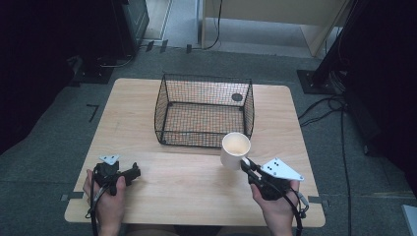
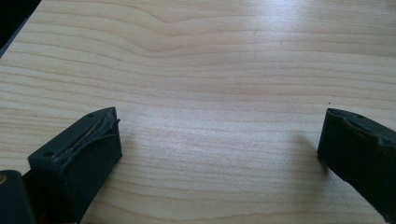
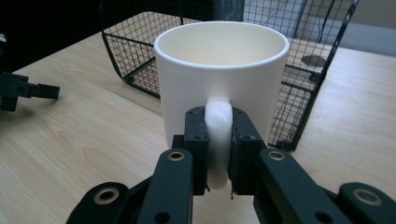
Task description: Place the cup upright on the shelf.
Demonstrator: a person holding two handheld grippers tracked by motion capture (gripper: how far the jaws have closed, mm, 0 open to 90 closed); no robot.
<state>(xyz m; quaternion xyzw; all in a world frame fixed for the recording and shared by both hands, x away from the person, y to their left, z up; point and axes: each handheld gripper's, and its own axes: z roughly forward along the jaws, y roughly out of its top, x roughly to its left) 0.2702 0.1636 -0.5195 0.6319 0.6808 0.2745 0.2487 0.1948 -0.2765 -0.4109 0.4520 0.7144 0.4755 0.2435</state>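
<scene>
the left gripper [image 1: 129, 173] rests wide open on the worktop [image 1: 187, 187], holding nothing, likely waiting. the right gripper [image 3: 218, 154] pinches the mug [image 3: 219, 70] by its handle, the wire basket [image 3: 308, 93] just beyond it.

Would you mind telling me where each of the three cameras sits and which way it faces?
High view: above the person's side, looking forward and down on the table, wire basket and mug; both hands with the left gripper and right gripper enter from below.
Left gripper view: rides the left gripper, facing down at bare wood; jaws wide apart.
Right gripper view: rides the right gripper, facing the mug and basket; jaws clamp the mug's handle.
Shared: mug and basket appear in the high and right gripper views.
</scene>
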